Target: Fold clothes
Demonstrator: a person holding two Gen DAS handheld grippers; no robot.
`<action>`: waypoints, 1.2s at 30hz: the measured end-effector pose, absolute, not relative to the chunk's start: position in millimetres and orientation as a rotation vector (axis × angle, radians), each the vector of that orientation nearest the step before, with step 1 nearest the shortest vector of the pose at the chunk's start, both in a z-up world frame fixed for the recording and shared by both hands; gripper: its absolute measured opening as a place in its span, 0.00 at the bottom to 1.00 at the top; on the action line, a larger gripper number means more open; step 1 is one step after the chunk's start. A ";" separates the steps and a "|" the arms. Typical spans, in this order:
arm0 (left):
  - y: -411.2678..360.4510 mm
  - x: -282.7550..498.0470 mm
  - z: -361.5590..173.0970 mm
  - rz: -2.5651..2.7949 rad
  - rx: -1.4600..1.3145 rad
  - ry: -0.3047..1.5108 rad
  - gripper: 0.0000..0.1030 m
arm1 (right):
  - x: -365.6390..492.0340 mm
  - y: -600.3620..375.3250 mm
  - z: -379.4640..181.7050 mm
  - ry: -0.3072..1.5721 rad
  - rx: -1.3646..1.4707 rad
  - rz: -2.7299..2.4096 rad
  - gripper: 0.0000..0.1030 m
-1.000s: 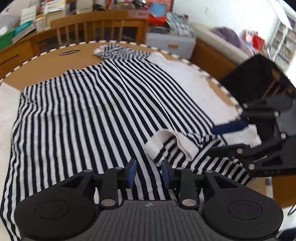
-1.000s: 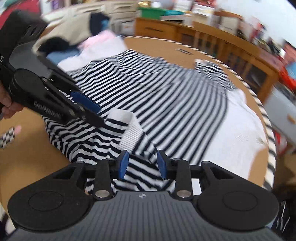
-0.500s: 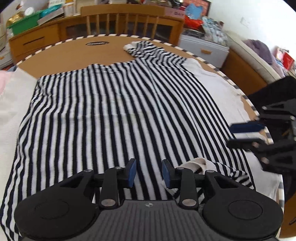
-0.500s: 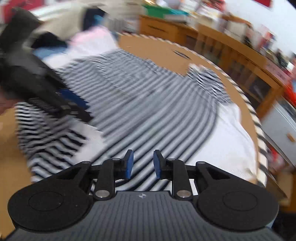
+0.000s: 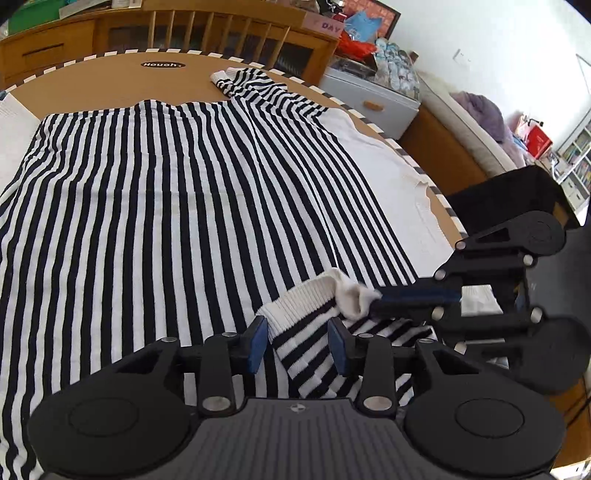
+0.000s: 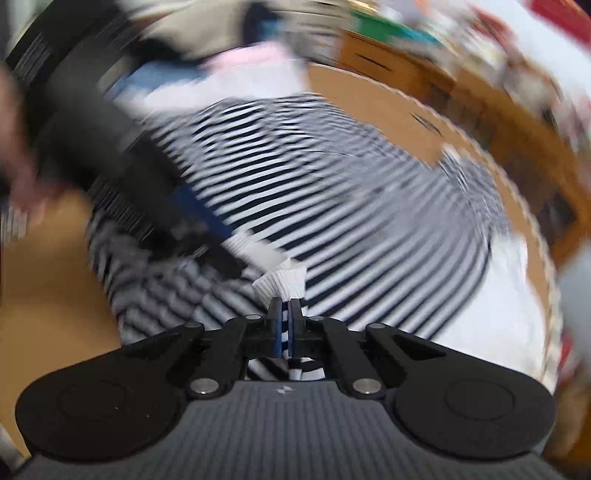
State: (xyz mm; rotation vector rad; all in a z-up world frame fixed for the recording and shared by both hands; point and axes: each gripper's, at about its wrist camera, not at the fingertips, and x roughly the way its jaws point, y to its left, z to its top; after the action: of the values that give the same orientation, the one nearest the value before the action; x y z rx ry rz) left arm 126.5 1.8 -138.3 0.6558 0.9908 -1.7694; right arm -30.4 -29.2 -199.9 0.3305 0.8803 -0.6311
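Note:
A black-and-white striped sweater lies spread on the round wooden table. Its near sleeve is folded across the body and ends in a white ribbed cuff. My left gripper straddles this sleeve with its jaws opening, and the pads do not press the cloth. From the right, my right gripper is shut on the end of the cuff. The blurred right wrist view shows the right gripper pinching the cuff, with the left gripper just beyond on the left.
A white garment lies under the sweater on the right, reaching the table's striped edge. The far sleeve rests near the back rim. A wooden sideboard, a pale drawer unit and a black chair stand around the table.
The right gripper closed onto the white cuff. The sleeve now lies between the left gripper's fingers, which have spread slightly. The left view has rolled level.

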 end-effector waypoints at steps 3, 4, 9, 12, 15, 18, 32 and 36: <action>-3.1 132.8 -141.5 -1.767 0.634 0.989 0.32 | -50.7 -55.9 -208.3 0.847 0.528 -0.748 0.04; -4.2 134.5 -142.5 -1.772 0.627 0.985 0.31 | -56.5 -64.0 -213.3 0.843 0.582 -0.786 0.05; -10.6 141.9 -141.7 -1.759 0.603 0.992 0.30 | -64.1 -59.4 -212.2 0.821 0.589 -0.890 0.08; -13.1 145.5 -141.3 -1.749 0.591 1.009 0.31 | -67.7 -50.3 -202.1 0.743 0.574 -0.871 0.09; -16.4 142.6 -143.4 -1.750 0.619 0.991 0.30 | -57.9 -48.5 -209.2 0.774 0.567 -0.790 0.07; -26.7 138.2 -138.9 -1.733 0.665 1.013 0.30 | -50.0 -56.2 -222.0 0.839 0.557 -0.732 0.07; -255.4 164.8 -111.1 -1.552 0.377 1.096 0.58 | -83.6 -322.8 -141.0 0.672 0.543 -0.768 0.12; -310.2 173.6 -127.0 -1.446 0.295 1.172 0.57 | -53.2 -381.0 -153.6 0.733 0.596 -0.687 0.14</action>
State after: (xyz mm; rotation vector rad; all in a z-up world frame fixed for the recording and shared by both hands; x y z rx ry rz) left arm 173.6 -310.2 -127.0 0.2954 1.1722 -1.4455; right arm -53.2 -381.0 -153.6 0.5961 0.7329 -0.6871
